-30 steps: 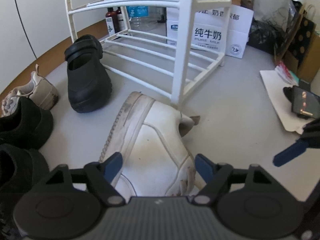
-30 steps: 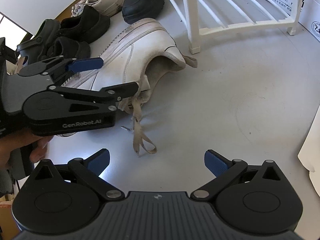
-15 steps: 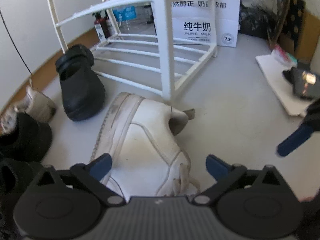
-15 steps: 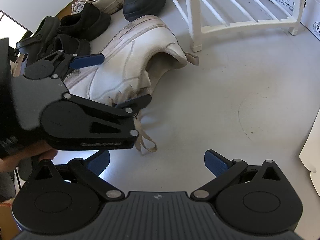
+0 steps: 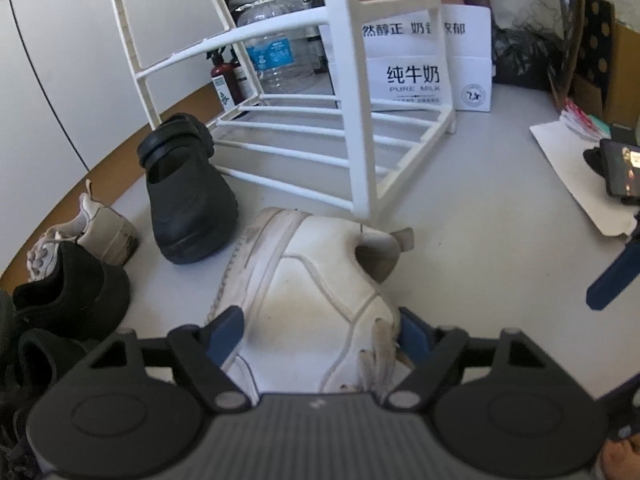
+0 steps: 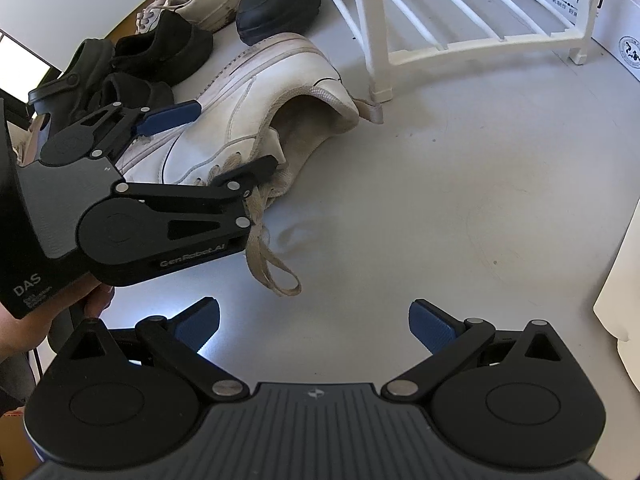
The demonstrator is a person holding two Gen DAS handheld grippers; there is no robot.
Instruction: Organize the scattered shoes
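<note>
A worn white sneaker (image 5: 320, 280) (image 6: 240, 120) lies on its side on the grey floor, heel by the foot of a white shoe rack (image 5: 356, 120) (image 6: 376, 40). My left gripper (image 5: 320, 332) (image 6: 234, 136) straddles its lace end and its jaws are closing, one pad by the sole and one by the laces; I cannot see them pressing. My right gripper (image 6: 314, 326) hangs open over bare floor to the sneaker's right, with nothing between its fingers. One of its fingers (image 5: 612, 280) shows at the right edge of the left wrist view.
A black clog (image 5: 188, 200) (image 6: 276, 4) stands beside the rack. A beige sneaker (image 5: 100, 228) and black shoes (image 5: 72, 300) (image 6: 160, 52) crowd the left. Milk cartons (image 5: 416, 76), bottles and bags stand behind the rack. A phone (image 5: 620, 172) rests on white board (image 5: 568, 168) at right.
The left gripper's jaws widened, tilted up a little, then narrowed again around the white sneaker's lace end. The sneaker and the right gripper have stayed where they were.
</note>
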